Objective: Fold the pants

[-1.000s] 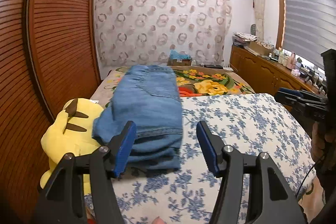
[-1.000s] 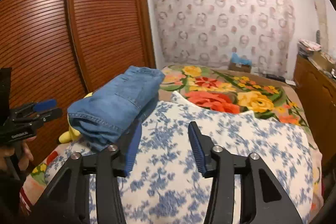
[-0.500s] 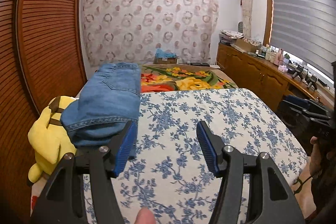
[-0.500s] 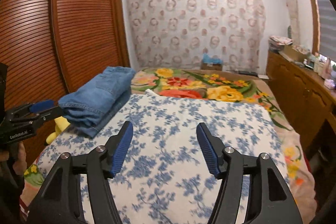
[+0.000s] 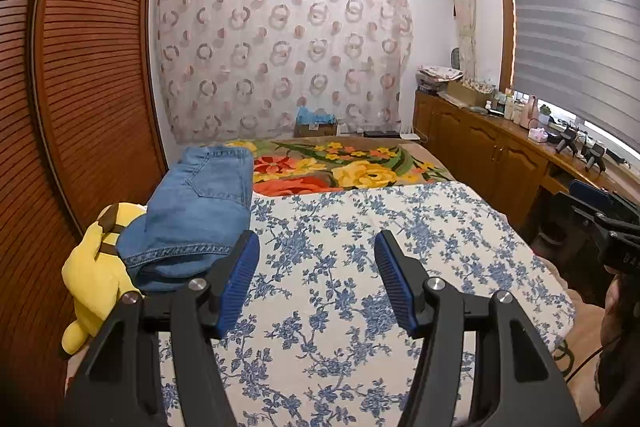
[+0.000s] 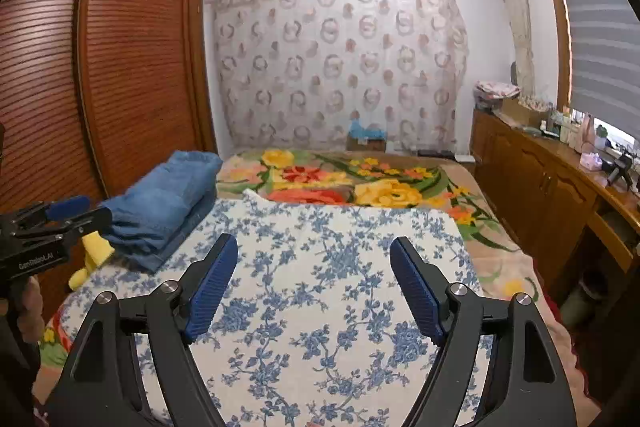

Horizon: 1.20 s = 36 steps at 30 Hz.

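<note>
Both grippers have backed off the jeans [image 5: 196,203], now folded at left; left gripper [image 5: 316,279] gapes empty, right gripper [image 6: 314,287] has just widened, empty: folding looks done.

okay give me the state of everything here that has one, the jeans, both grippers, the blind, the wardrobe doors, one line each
Jeans: folded, lying on the bed beside the yellow plush toy.
Left gripper: open, empty.
Right gripper: open, empty, jaws have just been opening.
Window blind: lowered most of the way.
Wardrobe doors: shut.
Cabinet doors: shut.
</note>
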Each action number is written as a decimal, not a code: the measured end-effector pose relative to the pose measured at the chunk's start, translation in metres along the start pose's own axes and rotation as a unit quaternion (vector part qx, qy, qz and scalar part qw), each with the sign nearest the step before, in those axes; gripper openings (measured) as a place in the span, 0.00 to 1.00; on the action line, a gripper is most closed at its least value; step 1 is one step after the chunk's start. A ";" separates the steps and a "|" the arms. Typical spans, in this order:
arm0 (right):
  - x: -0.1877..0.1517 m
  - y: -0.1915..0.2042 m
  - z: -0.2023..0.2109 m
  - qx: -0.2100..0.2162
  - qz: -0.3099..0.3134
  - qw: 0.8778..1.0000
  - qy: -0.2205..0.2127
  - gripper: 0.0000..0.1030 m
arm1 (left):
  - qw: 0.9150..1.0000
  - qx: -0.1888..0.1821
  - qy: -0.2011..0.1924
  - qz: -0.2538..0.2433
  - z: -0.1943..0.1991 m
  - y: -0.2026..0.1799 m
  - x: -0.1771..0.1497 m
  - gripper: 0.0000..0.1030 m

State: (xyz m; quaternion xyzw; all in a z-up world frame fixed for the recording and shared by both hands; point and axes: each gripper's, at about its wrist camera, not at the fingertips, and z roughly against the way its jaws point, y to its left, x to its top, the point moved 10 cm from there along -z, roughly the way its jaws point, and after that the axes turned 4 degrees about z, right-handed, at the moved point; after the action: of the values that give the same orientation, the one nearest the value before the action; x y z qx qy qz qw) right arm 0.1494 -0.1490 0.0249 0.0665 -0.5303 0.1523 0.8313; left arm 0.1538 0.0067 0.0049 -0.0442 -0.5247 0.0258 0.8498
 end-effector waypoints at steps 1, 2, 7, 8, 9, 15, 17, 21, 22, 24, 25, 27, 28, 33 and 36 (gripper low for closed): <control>0.001 0.000 0.003 -0.004 0.000 1.000 -0.003 0.78 | 1.000 0.001 -0.002 -0.001 0.003 -0.002 0.002 0.58; 0.004 -0.001 0.007 -0.009 0.000 1.000 -0.008 0.79 | 1.000 0.001 -0.005 -0.003 0.006 -0.004 0.003 0.58; 0.009 -0.003 0.015 -0.014 0.000 1.000 -0.017 0.79 | 1.000 -0.003 -0.016 -0.007 0.017 -0.009 0.005 0.58; 0.009 -0.003 0.015 -0.016 0.000 1.000 -0.017 0.79 | 1.000 -0.003 -0.019 -0.006 0.020 -0.010 0.006 0.58; 0.008 -0.004 0.016 -0.016 -0.001 1.000 -0.018 0.79 | 1.000 -0.004 -0.020 -0.005 0.020 -0.010 0.006 0.58; 0.006 -0.007 0.017 -0.019 -0.003 1.000 -0.018 0.79 | 1.000 -0.003 -0.020 -0.003 0.021 -0.009 0.005 0.58; 0.006 -0.008 0.017 -0.019 -0.003 1.000 -0.017 0.79 | 1.000 -0.004 -0.019 -0.002 0.021 -0.008 0.005 0.58; 0.006 -0.008 0.017 -0.019 -0.002 1.000 -0.018 0.79 | 1.000 -0.002 -0.019 -0.004 0.021 -0.008 0.004 0.58; 0.006 -0.008 0.017 -0.018 -0.002 1.000 -0.018 0.79 | 1.000 -0.002 -0.018 -0.004 0.021 -0.008 0.004 0.58; 0.006 -0.008 0.018 -0.018 -0.002 1.000 -0.018 0.79 | 1.000 -0.002 -0.016 -0.003 0.020 -0.007 0.002 0.58; 0.005 -0.007 0.018 -0.018 -0.002 1.000 -0.018 0.79 | 1.000 -0.001 -0.016 -0.003 0.019 -0.007 0.001 0.58; 0.005 -0.007 0.018 -0.019 -0.002 1.000 -0.018 0.79 | 1.000 0.000 -0.015 -0.003 0.019 -0.008 0.000 0.58; 0.005 -0.008 0.018 -0.018 -0.003 1.000 -0.017 0.79 | 1.000 0.001 -0.016 -0.003 0.019 -0.008 0.000 0.58; 0.004 -0.007 0.019 -0.018 -0.003 1.000 -0.018 0.79 | 1.000 0.001 -0.015 -0.003 0.019 -0.009 0.000 0.58; 0.004 -0.007 0.019 -0.018 -0.003 1.000 -0.018 0.79 | 1.000 0.001 -0.016 -0.003 0.019 -0.009 0.001 0.58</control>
State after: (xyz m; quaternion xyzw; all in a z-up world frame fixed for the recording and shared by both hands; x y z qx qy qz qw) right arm 0.1370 -0.1603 0.0364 0.0558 -0.5475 0.1391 0.8233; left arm 0.1370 -0.0013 0.0147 -0.0417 -0.5379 0.0240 0.8416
